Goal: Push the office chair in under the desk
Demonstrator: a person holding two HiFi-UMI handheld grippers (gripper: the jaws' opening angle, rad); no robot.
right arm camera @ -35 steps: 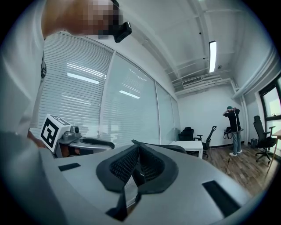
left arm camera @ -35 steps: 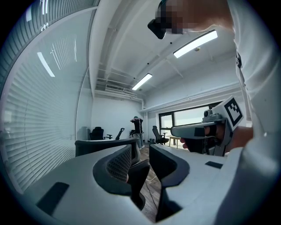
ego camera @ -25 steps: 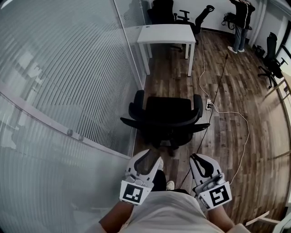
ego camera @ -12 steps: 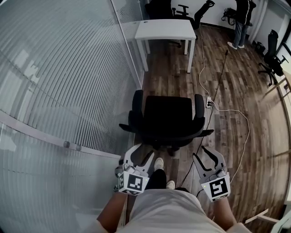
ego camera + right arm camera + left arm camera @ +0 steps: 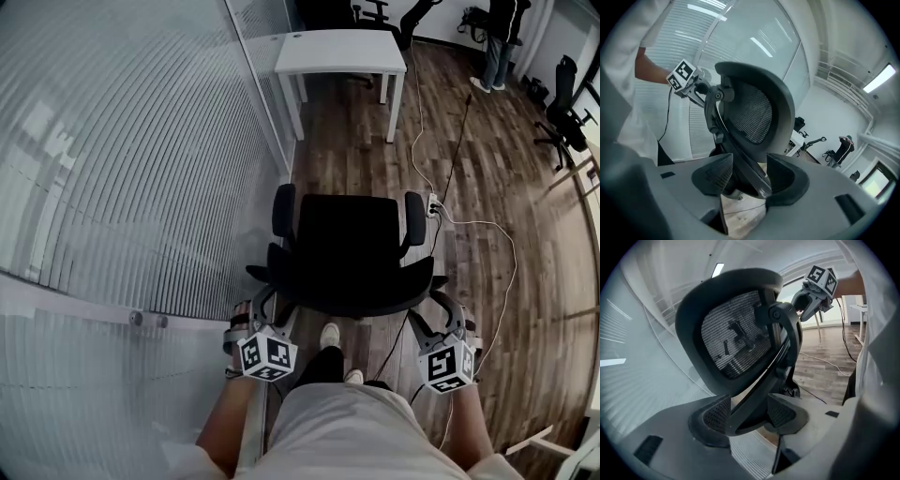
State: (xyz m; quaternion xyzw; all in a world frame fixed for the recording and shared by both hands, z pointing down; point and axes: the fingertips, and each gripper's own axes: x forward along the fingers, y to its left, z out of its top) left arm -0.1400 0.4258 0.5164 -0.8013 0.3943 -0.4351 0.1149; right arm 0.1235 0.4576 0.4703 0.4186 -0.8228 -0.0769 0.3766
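The black office chair [image 5: 347,244] stands on the wood floor with its back toward me, facing the white desk [image 5: 342,52] farther off. My left gripper [image 5: 265,305] is at the left edge of the backrest and my right gripper [image 5: 439,309] at the right edge. In the left gripper view a dark strut of the mesh backrest [image 5: 736,333] runs between the jaws of the left gripper [image 5: 749,416]. In the right gripper view the backrest [image 5: 757,112] frame likewise passes between the jaws of the right gripper [image 5: 749,176]. Both pairs of jaws have just been opening and stand open around the frame.
A glass partition with blinds [image 5: 141,169] runs along the left, close to the chair and desk. A power strip with white cables [image 5: 432,204] lies on the floor right of the chair. A person [image 5: 502,37] and other chairs [image 5: 567,94] are at the far right.
Both grippers have dropped and gone forward from in front of my body to the chair's backrest, and their jaws have opened. The chair now sits closer below me.
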